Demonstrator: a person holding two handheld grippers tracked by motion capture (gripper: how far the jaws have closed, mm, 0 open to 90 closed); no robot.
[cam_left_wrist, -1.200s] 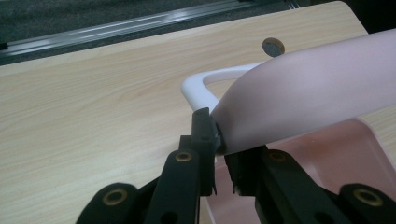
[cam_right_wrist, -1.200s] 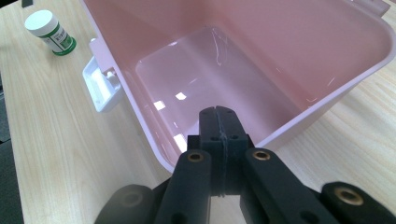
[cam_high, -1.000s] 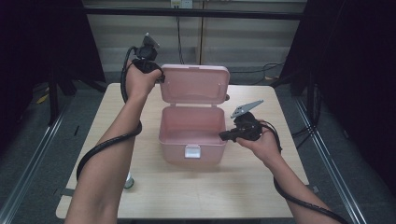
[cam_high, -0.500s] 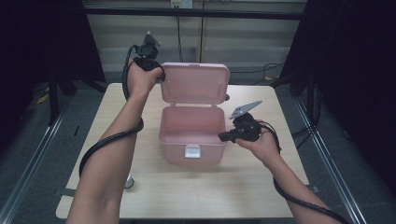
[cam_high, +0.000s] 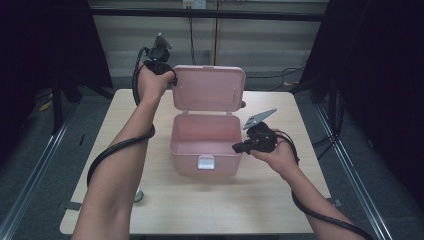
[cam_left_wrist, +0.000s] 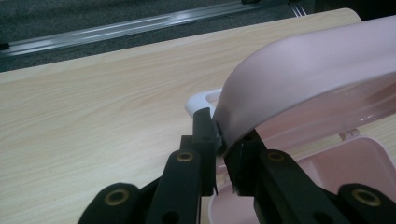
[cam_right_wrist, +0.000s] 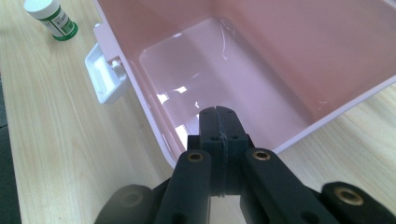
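Pink box sits open at centre frame on the worktop. Left gripper, upper left in the high view, pinches the raised lid edge between its fingers. Right gripper, fingers pressed together with nothing between them, rests at the box's right rim.

A small white bottle with a green label stood upright on the light wooden table, near its left front edge. Metal floor rails ran along the left and right sides of the table. Dark curtains hung at both sides, cables trailing beyond the far edge.
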